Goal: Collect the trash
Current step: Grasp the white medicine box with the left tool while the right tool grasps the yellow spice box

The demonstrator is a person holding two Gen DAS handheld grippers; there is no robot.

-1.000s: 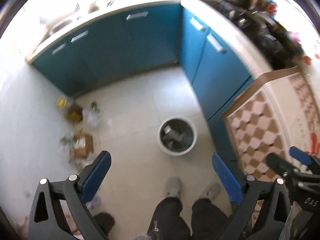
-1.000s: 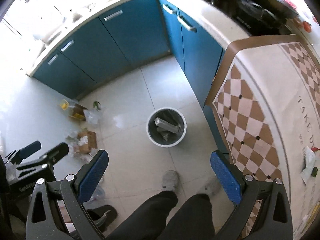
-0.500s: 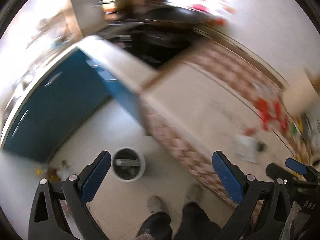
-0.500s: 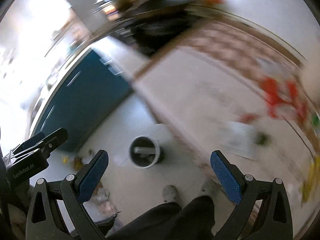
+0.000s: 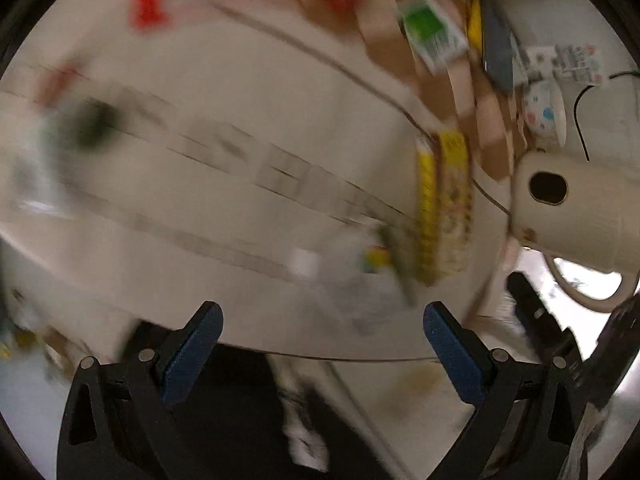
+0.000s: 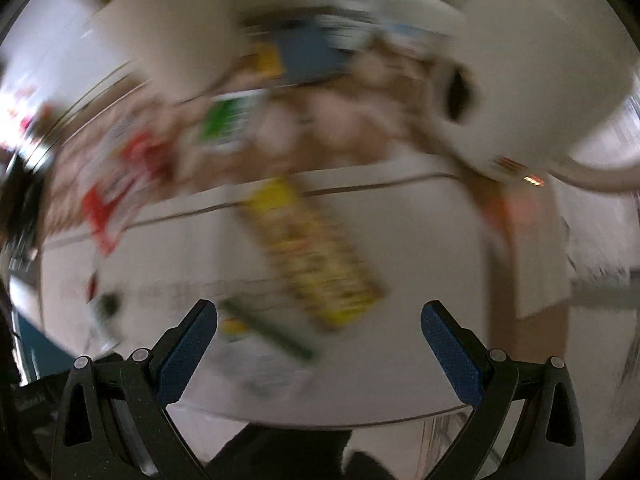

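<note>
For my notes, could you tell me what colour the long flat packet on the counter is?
Mostly yellow packet, clearest in the left wrist view.

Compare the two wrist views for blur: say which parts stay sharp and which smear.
Left wrist view: the open left gripper is sharp, the table top streaks, and the yellow box is soft but readable. Right wrist view: the open right gripper is crisp, while the yellow box and the cream kettle smear heavily; the fisheye bends the edges.
</note>
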